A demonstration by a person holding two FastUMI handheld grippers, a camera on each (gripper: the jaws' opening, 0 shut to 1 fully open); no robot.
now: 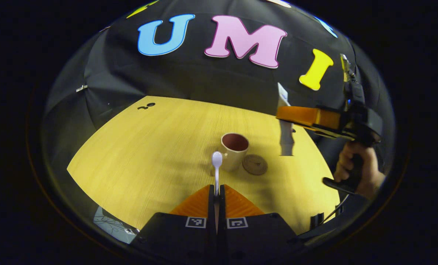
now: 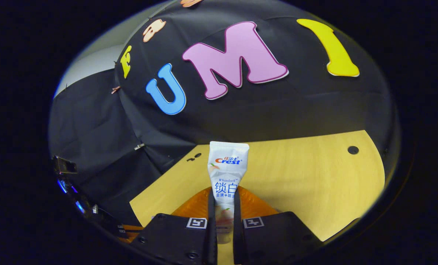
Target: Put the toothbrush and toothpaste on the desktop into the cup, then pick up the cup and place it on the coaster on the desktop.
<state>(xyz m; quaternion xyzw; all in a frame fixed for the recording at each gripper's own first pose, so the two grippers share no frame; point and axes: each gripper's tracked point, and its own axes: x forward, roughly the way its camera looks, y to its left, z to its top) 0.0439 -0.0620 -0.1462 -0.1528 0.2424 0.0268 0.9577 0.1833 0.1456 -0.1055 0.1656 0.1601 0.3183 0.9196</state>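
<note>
Toothbrush and toothpaste held above the tabletop (image 1: pixel 137 154).
The left gripper (image 1: pixel 216 189) is clamped on the toothbrush (image 1: pixel 216 165); the right gripper (image 2: pixel 224 206) is clamped on the toothpaste (image 2: pixel 226 173). The cup (image 1: pixel 234 149) stands beside the coaster (image 1: pixel 255 164).

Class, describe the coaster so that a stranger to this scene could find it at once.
Start at the yellow wooden table. Near its middle stands a cup with a dark red inside. The coaster lies flat beside the cup's foot: a small brown disc, the one round flat thing there.
</note>
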